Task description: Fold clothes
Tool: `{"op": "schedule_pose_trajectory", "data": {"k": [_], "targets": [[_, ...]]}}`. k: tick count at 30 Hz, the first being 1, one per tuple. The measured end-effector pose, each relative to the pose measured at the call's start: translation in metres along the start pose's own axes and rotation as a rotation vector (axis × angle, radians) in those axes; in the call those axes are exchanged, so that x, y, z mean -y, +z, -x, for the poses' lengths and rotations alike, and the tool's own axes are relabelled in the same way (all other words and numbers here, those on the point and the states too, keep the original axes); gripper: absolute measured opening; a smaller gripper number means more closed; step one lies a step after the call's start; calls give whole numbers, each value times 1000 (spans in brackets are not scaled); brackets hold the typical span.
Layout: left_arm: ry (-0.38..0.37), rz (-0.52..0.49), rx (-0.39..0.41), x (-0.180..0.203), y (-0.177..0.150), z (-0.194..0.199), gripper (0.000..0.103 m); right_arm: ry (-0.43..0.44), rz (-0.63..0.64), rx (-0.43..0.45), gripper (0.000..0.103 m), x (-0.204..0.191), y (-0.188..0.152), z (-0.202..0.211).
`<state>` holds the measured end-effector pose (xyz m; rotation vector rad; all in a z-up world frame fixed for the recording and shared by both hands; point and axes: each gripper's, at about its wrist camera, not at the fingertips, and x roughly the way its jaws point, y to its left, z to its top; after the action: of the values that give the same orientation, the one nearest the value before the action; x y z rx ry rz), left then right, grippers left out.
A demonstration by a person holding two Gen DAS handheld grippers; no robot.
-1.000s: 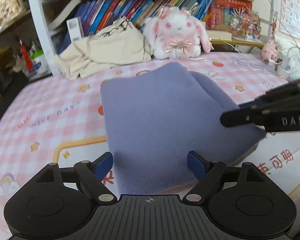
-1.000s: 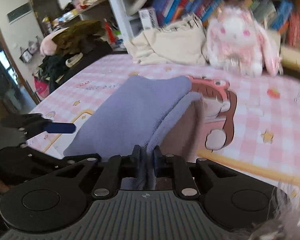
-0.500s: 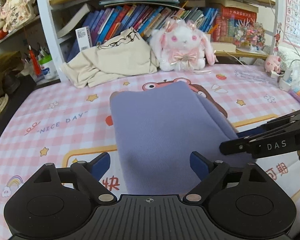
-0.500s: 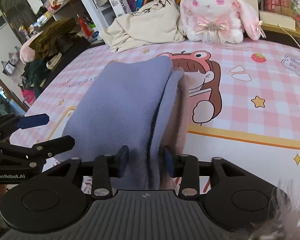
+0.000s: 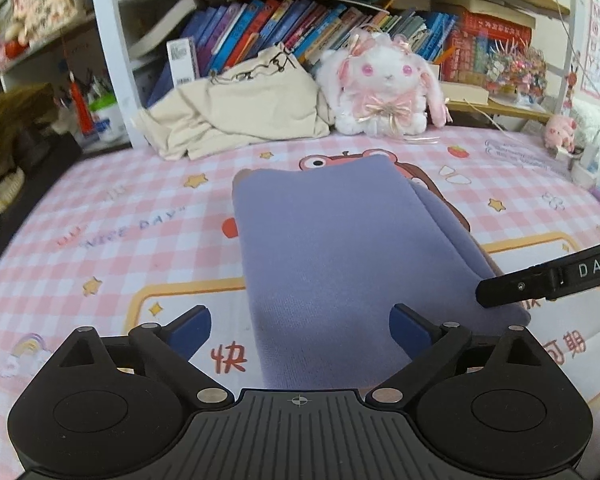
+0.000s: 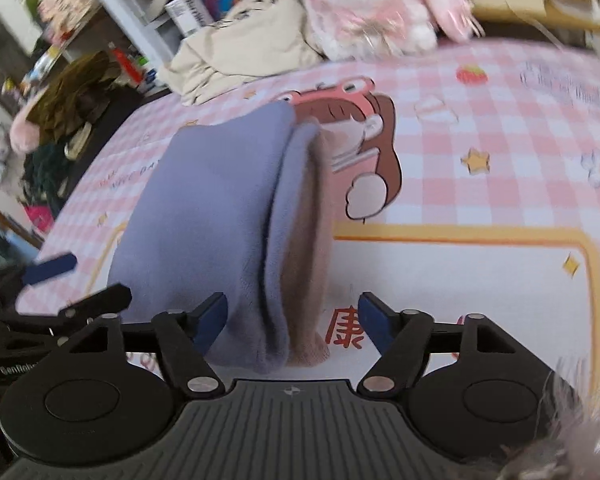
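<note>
- A dark cluttered floor area lies at the far left, beside a white shelf post (image 5: pixel 108 60) that rises from the edge of the surface
- A pink checked mat (image 5: pixel 120 216) with cartoon prints covers the surface
- A crumpled cream garment (image 5: pixel 240 116) sits at the back of the mat against a row of books (image 5: pixel 284 28)
- The left gripper (image 5: pixel 300 326) points down at the mat; its jaws have just been opening and stand wide, either side of the near end of the cloth without pressing on it
- A folded lavender garment (image 5: pixel 340 260) lies flat in the middle of the mat, its brownish lining showing along the right edge
- A white and pink plush rabbit (image 5: pixel 384 88) sits behind it, just right of the cream garment
- The right gripper (image 6: pixel 292 316) has also just been opening its jaws; they stand apart around the garment's near right edge, and its blue fingertips (image 6: pixel 374 316) are clear of the cloth
</note>
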<state>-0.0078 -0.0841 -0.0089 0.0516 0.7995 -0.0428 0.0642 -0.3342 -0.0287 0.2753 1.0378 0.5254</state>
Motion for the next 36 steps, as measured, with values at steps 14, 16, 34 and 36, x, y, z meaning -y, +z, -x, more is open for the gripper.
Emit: {"op": "schedule_pose_trajectory", "data": {"k": [14,16,34,36], "targets": [[-285,398,-193,-66,-7,-51,96,59,-154,-59,57,4,5,-22],[-307,414,-199,-69,-7,-55,95,61,-171,-56,53,2,4,-24],[-410,256,-283,-74,11,-65,74,-46,-126,12,49,-29,-6,-21],[-432,271,-293,-77,12,-70,78,-41,-169,1,53,-24,-2,-25]]}}
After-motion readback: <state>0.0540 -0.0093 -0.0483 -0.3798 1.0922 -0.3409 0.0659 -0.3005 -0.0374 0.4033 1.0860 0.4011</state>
